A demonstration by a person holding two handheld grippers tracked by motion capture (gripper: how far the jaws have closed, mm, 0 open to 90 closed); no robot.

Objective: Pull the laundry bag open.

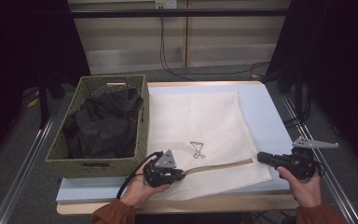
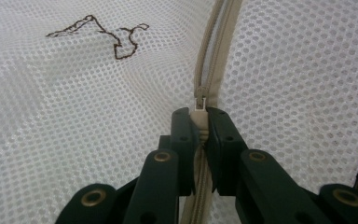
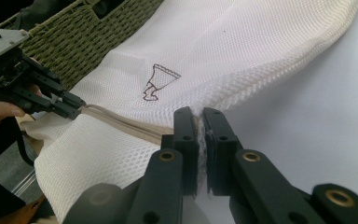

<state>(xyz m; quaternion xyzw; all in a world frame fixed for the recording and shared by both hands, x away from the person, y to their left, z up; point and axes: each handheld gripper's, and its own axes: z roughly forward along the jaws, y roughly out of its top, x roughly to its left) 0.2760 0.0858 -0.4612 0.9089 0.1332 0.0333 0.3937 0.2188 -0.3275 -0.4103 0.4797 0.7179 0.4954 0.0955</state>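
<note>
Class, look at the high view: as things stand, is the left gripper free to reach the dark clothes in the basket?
Probably not yet: the left gripper is shut on the zipper pull of the mesh bag. The dark clothes lie uncovered beside it in the basket.

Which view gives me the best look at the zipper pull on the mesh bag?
The left gripper view: the zipper pull sits close and sharp, pinched between the left tongs. The high view shows just the zipper line on the mesh bag, too small for the pull. In the right gripper view the left tongs hide it.
</note>
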